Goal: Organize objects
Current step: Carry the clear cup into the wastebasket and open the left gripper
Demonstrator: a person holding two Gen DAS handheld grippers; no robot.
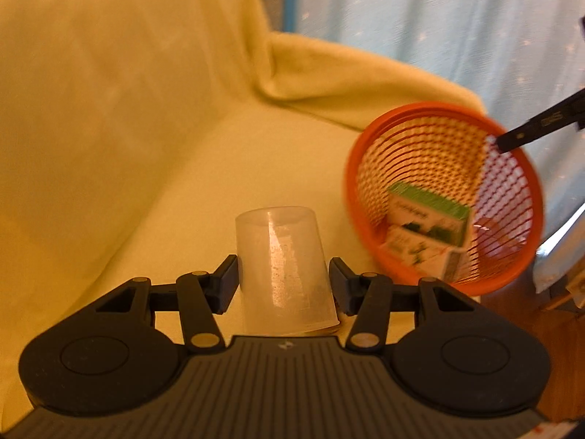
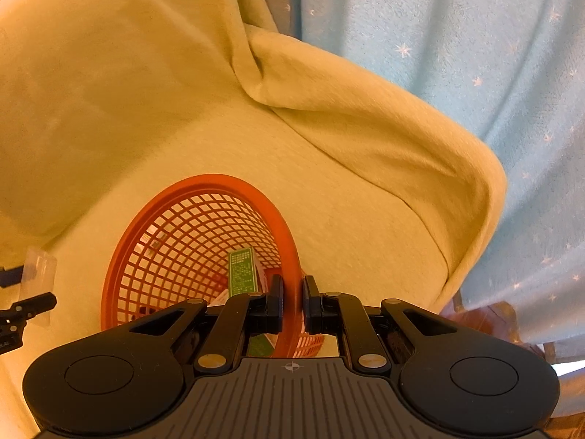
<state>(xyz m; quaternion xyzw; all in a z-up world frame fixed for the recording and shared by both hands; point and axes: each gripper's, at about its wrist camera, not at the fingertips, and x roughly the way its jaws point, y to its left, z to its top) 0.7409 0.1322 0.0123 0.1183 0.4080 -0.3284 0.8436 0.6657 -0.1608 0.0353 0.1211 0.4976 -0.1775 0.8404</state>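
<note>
While the left gripper [image 1: 284, 278] clasps the upturned plastic cup [image 1: 283, 270], the right gripper [image 2: 292, 303] pinches the tilted orange basket's [image 2: 153, 226] rim.

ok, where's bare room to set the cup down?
Free: yellow cloth ahead and left of the translucent cup, up to the draped backrest fold. Crowded: right side, where the tilted orange basket holds the green-white box.

The print on the green-and-white box [image 1: 427, 232] in the tilted orange basket [image 1: 512, 270] is smeared by blur and cannot be read. From the right wrist camera, the basket's near rim disappears between the right gripper [image 2: 292, 301] jaws. The clear plastic cup [image 1: 283, 270] loses its lower edge behind the left gripper's body (something beneath it, unidentifiable).
</note>
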